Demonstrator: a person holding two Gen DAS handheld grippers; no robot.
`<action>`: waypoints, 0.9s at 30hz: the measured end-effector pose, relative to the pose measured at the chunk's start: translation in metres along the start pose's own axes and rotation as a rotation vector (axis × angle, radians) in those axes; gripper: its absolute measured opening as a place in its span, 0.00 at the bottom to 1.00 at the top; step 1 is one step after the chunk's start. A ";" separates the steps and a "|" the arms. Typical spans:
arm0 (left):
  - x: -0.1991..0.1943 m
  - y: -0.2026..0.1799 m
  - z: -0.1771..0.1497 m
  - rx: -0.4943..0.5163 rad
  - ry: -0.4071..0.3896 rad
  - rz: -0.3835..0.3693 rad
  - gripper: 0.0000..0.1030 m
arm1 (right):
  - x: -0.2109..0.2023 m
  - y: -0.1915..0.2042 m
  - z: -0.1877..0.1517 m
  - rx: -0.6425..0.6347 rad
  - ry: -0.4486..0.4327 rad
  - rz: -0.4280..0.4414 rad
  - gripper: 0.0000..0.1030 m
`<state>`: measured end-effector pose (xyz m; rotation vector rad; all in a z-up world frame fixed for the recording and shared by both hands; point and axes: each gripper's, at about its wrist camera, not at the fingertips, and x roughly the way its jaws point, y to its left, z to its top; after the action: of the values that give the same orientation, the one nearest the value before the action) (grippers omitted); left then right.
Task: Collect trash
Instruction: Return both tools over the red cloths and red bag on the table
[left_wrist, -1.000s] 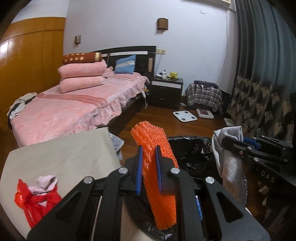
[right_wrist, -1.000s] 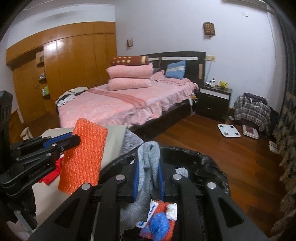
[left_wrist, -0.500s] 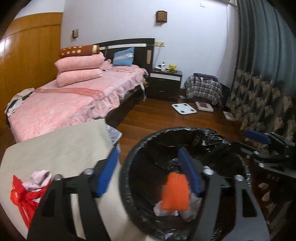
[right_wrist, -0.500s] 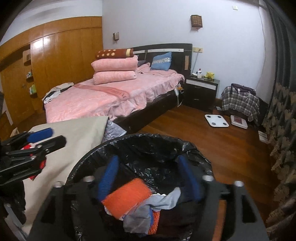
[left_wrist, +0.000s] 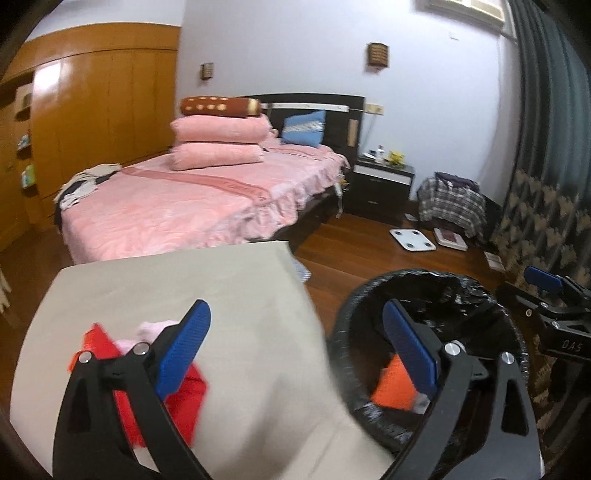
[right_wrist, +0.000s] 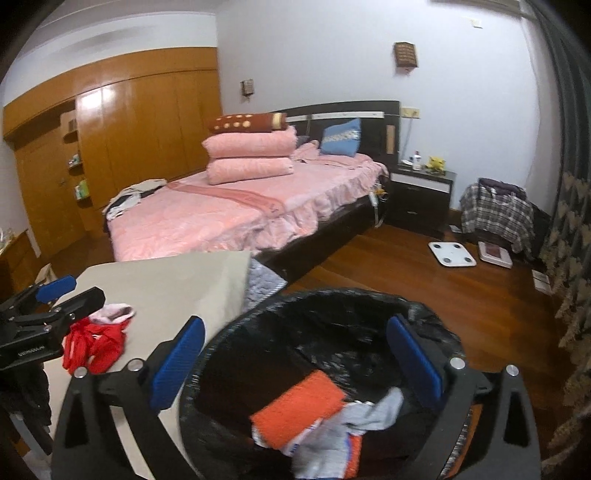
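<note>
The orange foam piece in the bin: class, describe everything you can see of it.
The orange foam piece is a flat, roughly rectangular pad with a bumpy, ribbed surface. It lies tilted inside the black-lined bin, on top of other rubbish, with a grey cloth touching its right edge. No tongs hold it. From the left camera only one corner shows.

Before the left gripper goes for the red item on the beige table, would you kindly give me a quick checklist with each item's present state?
1. Left gripper open and holding nothing: ok.
2. Right gripper open, nothing held: ok.
3. Orange mesh foam sleeve and grey cloth inside the black-lined bin: ok.
4. Crumpled red plastic bag on the beige table, nothing lying on it: ok.
5. Pale pink cloth touching the bag: not ok, may come along.
</note>
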<state>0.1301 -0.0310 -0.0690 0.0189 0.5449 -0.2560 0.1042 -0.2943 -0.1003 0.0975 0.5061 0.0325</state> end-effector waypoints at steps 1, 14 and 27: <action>-0.004 0.008 -0.001 -0.009 -0.002 0.014 0.89 | 0.001 0.005 0.001 -0.004 -0.002 0.007 0.94; -0.037 0.103 -0.017 -0.079 -0.015 0.202 0.89 | 0.032 0.101 0.000 -0.082 0.008 0.144 0.94; -0.044 0.182 -0.048 -0.140 0.035 0.313 0.89 | 0.078 0.175 -0.022 -0.130 0.072 0.226 0.94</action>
<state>0.1141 0.1600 -0.0968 -0.0271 0.5849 0.0880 0.1610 -0.1137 -0.1393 0.0262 0.5614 0.2900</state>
